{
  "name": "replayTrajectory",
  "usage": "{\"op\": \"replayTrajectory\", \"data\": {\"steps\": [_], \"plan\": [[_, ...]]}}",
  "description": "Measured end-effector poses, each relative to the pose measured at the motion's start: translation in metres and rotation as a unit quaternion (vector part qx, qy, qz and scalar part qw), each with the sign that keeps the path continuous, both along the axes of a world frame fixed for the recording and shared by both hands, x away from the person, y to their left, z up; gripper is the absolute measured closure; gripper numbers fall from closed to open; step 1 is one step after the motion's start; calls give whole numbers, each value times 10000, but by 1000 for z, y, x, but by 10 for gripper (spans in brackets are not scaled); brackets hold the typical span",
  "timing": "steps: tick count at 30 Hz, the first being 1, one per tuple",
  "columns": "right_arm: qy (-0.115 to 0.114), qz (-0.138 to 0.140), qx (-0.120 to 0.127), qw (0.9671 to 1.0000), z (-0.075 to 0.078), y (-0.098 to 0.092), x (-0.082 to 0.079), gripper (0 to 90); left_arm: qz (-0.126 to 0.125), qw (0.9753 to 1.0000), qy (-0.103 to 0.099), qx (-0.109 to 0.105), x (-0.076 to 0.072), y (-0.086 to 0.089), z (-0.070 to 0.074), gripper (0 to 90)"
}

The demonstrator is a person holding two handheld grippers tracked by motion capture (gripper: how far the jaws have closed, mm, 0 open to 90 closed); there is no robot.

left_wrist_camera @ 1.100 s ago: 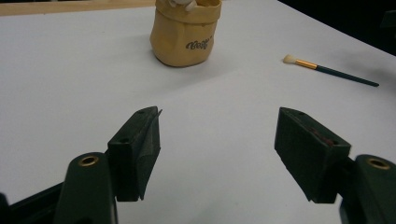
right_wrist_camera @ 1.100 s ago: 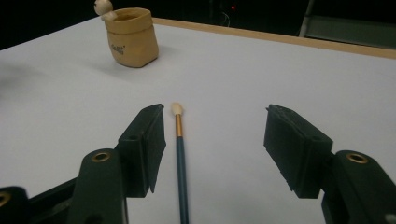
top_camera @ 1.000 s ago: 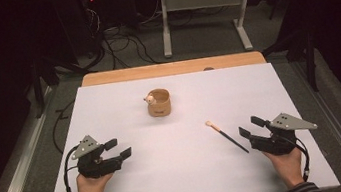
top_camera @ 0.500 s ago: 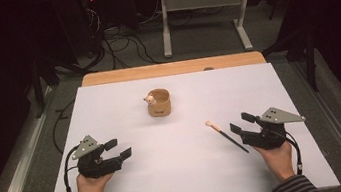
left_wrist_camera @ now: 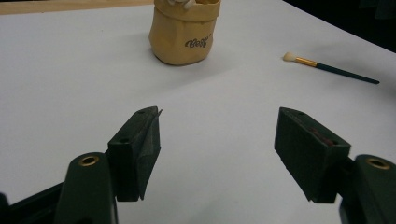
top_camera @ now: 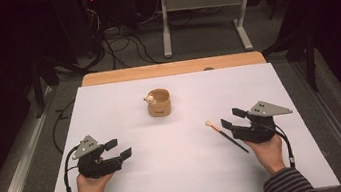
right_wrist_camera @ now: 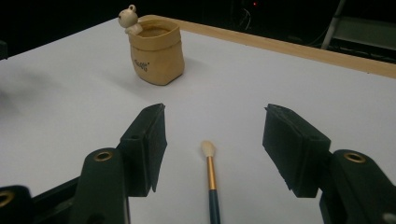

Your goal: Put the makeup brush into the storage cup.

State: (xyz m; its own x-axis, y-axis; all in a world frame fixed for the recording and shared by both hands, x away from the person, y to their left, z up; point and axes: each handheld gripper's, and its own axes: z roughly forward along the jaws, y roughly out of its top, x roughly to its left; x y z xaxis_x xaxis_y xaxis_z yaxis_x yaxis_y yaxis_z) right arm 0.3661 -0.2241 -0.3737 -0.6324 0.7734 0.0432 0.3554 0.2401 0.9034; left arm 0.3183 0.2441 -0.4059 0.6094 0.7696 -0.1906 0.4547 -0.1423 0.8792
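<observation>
A tan pouch-shaped cup (top_camera: 159,102) with a small bear figure on its rim stands at the middle of the white table (top_camera: 109,104). A slim brush (top_camera: 226,136) with a cream tip, gold ferrule and dark handle lies to the right of centre. My right gripper (top_camera: 232,118) is open just behind it. In the right gripper view the brush (right_wrist_camera: 210,182) lies flat on the table between the spread jaws of the gripper (right_wrist_camera: 215,112), tip pointing away, with the cup (right_wrist_camera: 156,49) beyond. My left gripper (top_camera: 119,149) rests open and holds nothing at the front left. Its view shows the cup (left_wrist_camera: 184,32) and the brush (left_wrist_camera: 327,67) far ahead.
A wooden strip (top_camera: 172,69) borders the table's far edge. Beyond it are a white desk frame (top_camera: 202,15) and cables on the dark floor. Black cables trail from both grippers toward the person's wrists.
My right gripper has moved left and a little forward, so that the brush now lies between its open jaws. The left gripper, the cup and the brush have stayed put.
</observation>
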Motion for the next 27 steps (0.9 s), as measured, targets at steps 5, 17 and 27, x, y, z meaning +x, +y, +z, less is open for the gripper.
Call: {"op": "replayTrajectory", "data": {"steps": [5, 17, 27], "plan": [[28, 31, -89, 10000, 1, 5, 4, 414, -10, 10000, 11, 3, 0, 0, 0, 318], [336, 62, -309, 9989, 6, 13, 12, 421, -23, 10000, 19, 19, 0, -1, -1, 319], [881, 114, -741, 9933, 10, 15, 19, 438, -40, 10000, 16, 44, 0, -2, -1, 319]]}}
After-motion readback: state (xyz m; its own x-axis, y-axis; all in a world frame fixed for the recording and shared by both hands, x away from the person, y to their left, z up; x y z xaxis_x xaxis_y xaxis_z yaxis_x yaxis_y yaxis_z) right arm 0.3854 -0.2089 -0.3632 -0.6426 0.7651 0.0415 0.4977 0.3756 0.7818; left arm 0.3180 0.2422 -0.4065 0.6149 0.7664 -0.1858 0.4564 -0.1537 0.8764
